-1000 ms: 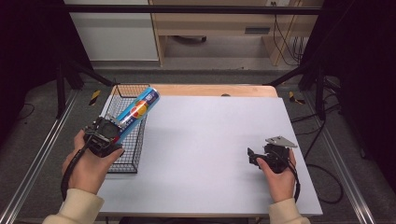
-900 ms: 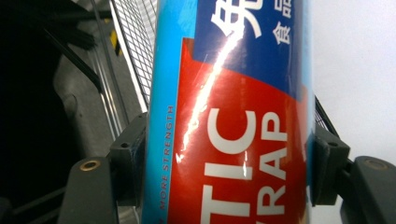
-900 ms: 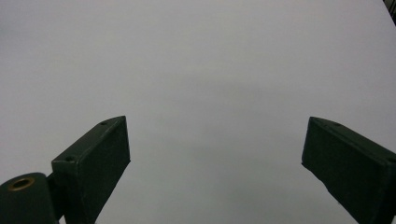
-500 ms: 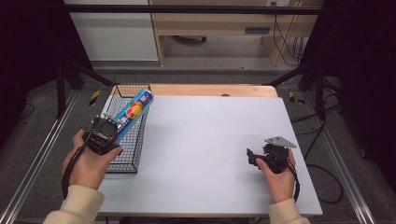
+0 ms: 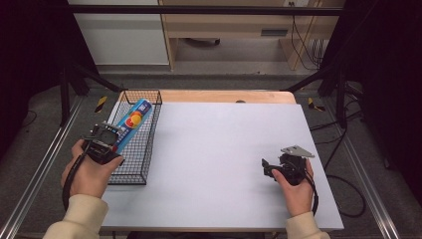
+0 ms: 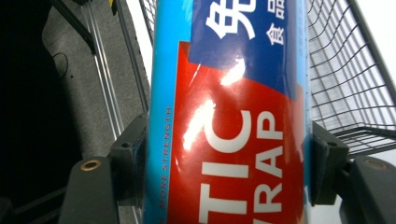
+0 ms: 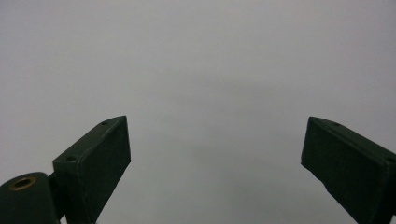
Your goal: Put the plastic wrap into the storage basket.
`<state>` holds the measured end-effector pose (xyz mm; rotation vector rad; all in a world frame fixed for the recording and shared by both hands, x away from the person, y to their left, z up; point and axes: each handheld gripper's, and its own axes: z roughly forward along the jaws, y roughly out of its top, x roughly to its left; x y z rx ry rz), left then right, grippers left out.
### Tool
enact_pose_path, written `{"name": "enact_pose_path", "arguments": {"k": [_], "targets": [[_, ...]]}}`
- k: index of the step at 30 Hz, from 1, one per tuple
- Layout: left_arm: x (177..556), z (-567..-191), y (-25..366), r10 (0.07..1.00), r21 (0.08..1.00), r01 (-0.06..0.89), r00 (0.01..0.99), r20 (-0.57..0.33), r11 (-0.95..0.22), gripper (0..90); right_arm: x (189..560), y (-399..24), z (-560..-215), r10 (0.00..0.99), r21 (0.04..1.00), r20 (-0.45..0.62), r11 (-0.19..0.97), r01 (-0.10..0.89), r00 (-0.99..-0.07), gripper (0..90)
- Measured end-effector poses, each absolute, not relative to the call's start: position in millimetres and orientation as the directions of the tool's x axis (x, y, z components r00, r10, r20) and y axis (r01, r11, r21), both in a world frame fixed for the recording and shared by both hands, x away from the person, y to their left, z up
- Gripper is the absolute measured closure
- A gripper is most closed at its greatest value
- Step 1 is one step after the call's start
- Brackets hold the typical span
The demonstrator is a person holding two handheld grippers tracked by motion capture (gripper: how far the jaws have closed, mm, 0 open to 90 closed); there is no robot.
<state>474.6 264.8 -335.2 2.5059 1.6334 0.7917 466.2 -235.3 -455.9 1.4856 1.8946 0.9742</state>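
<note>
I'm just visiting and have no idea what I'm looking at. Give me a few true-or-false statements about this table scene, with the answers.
1. The left gripper is clamped on a blue and red box of plastic wrap. True.
2. The box lies flat on the white table top. False: it is held tilted over the black wire basket, its far end raised.
3. The right gripper holds a second box. False: its jaws stand apart with nothing between them.
4. The wire basket sits at the left edge of the table. True.
5. The right gripper hangs over the basket. False: it is near the table's right side, far from the basket.
</note>
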Motion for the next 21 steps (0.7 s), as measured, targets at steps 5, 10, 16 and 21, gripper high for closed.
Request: {"name": "enact_pose_path", "arguments": {"k": [5, 10, 16, 21], "targets": [[476.0, -336.2, 265.1, 0.87, 0.305, 0.848, 0.303, 0.389, -0.432, 31.5, 466.3, -236.4, -455.8, 0.968, 0.806, 0.018, 0.133, 0.577, -0.249, 8.5], [481.8, -341.4, 262.6, 0.875, 0.274, 0.867, 0.299, 0.381, -0.416, 31.6, 466.1, -235.0, -455.7, 0.968, 0.802, 0.019, 0.135, 0.581, -0.251, 8.5], [486.6, -344.3, 259.1, 0.881, 0.267, 0.873, 0.298, 0.369, -0.407, 31.6, 466.1, -236.3, -455.7, 0.968, 0.805, 0.024, 0.129, 0.579, -0.249, 8.6], [489.6, -342.9, 258.4, 0.887, 0.272, 0.877, 0.287, 0.362, -0.395, 31.6, 466.4, -235.6, -455.9, 0.967, 0.803, 0.026, 0.131, 0.581, -0.253, 8.6]]}}
